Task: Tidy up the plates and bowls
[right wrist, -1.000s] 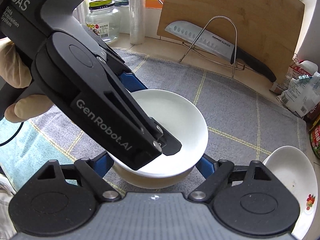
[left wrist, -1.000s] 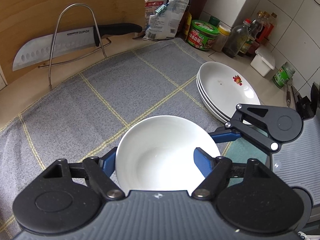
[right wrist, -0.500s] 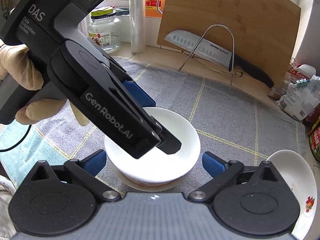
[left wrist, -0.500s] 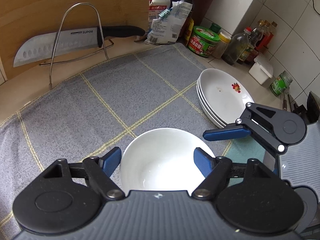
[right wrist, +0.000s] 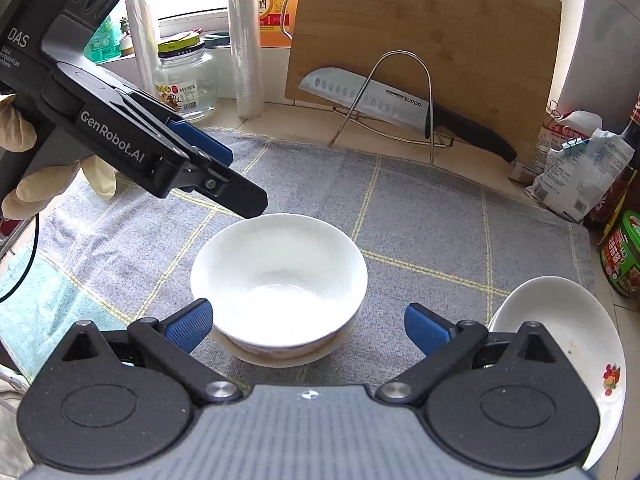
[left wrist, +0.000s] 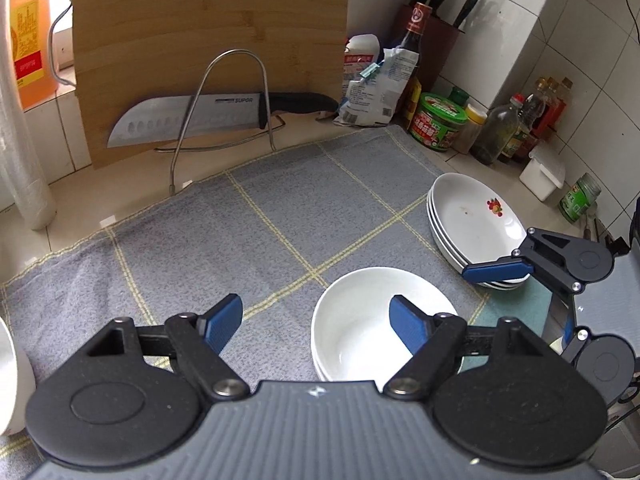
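A stack of white bowls point(left wrist: 360, 320) point(right wrist: 280, 276) stands on the grey checked cloth point(left wrist: 260, 232). My left gripper point(left wrist: 316, 320) is open and empty, raised to the left of the bowls; it also shows in the right wrist view point(right wrist: 224, 176) above and left of them. My right gripper point(right wrist: 308, 326) is open and empty, just in front of the bowls; it shows at the right of the left wrist view point(left wrist: 496, 270). A stack of white plates point(left wrist: 472, 220) point(right wrist: 560, 340) with a red print lies right of the bowls.
A cleaver point(left wrist: 188, 118) rests on a wire rack before an upright wooden board point(left wrist: 208, 40). Bags, jars and sauce bottles point(left wrist: 440, 120) line the back right. A glass jar point(right wrist: 184, 80) and film rolls stand at the back left. A white object's edge point(left wrist: 10, 376) shows at far left.
Both grippers let go of the bowl, which now sits on the stack. Both opened wider and pulled back, the left one rising and shifting left.
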A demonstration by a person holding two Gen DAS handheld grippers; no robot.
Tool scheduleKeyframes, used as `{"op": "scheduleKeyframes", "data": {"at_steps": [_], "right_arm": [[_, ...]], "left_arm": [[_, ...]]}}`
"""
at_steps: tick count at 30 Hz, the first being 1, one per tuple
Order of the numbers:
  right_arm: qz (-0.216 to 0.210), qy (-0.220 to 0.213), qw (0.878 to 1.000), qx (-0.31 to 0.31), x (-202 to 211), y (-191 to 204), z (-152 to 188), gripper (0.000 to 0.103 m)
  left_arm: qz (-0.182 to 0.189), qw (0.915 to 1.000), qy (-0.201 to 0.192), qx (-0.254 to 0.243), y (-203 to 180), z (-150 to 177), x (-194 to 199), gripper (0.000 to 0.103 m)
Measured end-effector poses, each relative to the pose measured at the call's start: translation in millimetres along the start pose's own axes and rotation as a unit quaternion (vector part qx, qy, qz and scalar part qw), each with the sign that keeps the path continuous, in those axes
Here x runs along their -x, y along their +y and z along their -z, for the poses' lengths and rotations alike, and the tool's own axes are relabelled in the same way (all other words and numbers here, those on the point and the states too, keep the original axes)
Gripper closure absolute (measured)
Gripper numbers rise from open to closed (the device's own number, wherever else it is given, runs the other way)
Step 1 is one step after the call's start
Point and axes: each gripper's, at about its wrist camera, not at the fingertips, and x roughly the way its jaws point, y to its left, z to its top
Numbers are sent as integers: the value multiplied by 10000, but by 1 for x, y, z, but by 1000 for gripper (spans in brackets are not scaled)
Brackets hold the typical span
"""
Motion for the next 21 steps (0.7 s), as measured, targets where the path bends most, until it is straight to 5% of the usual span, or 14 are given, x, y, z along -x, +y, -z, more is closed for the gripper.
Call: {"op": "scheduleKeyframes", "data": {"at_steps": [21], "right_arm": [[328,-144,9984,-426,4,-14,11,0]], "left_arm": [[-198,9995,211,-83,-6,27,-1,22]]}}
